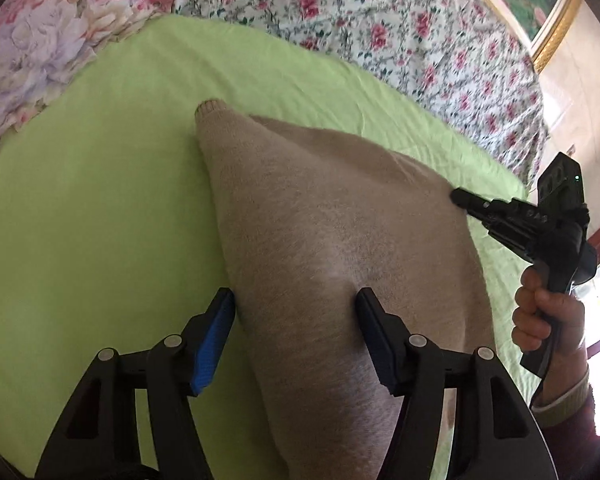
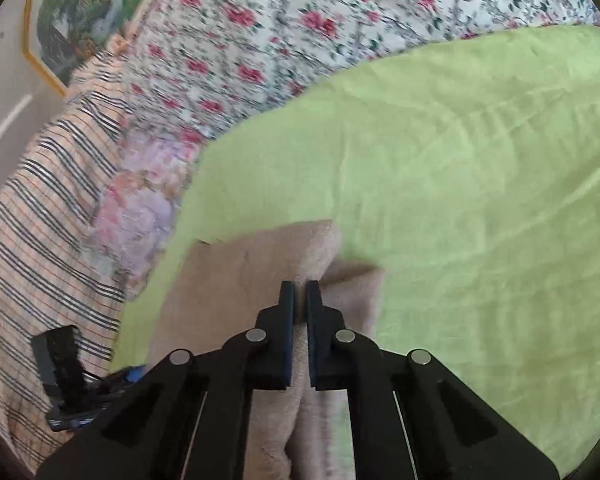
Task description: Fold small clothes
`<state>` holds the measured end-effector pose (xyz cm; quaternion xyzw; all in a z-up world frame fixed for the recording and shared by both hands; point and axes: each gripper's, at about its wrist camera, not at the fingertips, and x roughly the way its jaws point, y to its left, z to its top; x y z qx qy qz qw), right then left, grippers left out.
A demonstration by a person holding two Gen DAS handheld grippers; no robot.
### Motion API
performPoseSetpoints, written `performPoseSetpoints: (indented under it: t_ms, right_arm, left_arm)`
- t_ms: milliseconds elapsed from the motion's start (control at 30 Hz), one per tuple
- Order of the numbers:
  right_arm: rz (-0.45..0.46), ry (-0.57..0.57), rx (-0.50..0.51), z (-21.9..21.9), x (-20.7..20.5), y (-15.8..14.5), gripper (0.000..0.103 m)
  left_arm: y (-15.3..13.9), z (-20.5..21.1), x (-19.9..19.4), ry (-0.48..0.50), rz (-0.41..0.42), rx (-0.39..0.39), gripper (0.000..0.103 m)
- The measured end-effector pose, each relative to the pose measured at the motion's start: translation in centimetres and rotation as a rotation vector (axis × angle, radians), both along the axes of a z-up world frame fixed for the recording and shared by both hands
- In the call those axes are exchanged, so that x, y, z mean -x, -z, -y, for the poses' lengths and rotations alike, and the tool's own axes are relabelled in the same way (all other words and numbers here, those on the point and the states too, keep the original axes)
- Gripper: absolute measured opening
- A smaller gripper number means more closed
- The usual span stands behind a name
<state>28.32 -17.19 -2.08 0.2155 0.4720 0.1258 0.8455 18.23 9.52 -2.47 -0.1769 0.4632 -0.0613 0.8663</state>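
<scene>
A bed carries a green sheet (image 1: 100, 200) with a floral quilt (image 1: 380, 20) bunched behind. The beige sweater (image 1: 320, 220) lies on the sheet. The right tongs (image 2: 301, 286) are nearly closed, pinching a sweater fold, presumably to lift it over. The left tongs (image 1: 296, 300) stand wide apart, straddling the sweater's near edge, gripping nothing. Bare sheet lies left and beyond.

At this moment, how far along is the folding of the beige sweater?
Early to midway. Done: the beige sweater lies on the green sheet with a sleeve laid over the body. In hand: the right tongs are shut on a bunched edge; the left tongs stand open over the fabric. Left: no compact folded bundle shows yet.
</scene>
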Motion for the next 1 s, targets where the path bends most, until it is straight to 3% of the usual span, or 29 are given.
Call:
performPoseSetpoints:
  t_ms: [133, 267, 433, 667, 800, 1000]
  right_arm:
    - [-0.084, -0.005, 0.030, -0.6, -0.4, 3.5, 0.006]
    - [-0.060, 0.035, -0.028, 0.3, 1.1, 1.8, 0.012]
    - [0.026, -0.018, -0.047, -0.1, 6.3, -1.9, 0.013]
    - [0.000, -0.035, -0.073, -0.2, 13.0, -0.7, 0.014]
    - [-0.022, -0.036, -0.082, -0.5, 14.8, 0.8, 0.025]
    - [-0.014, -0.042, -0.100, -1.0, 15.7, 0.9, 0.026]
  left_arm:
    - [0.4, 1.0, -0.1, -0.008, -0.016, -0.056, 0.069]
    - [-1.1, 1.2, 2.0, 0.000, 0.005, -0.098, 0.068]
    - [-3.2, 2.0, 8.1, 0.030, 0.086, -0.145, 0.068]
    - [-2.2, 4.6, 15.0, 0.094, 0.113, -0.166, 0.068]
    - [-0.6, 5.6, 15.3, 0.099, 0.100, -0.206, 0.069]
    - [1.6, 7.0, 13.7, 0.078, 0.063, -0.317, 0.067]
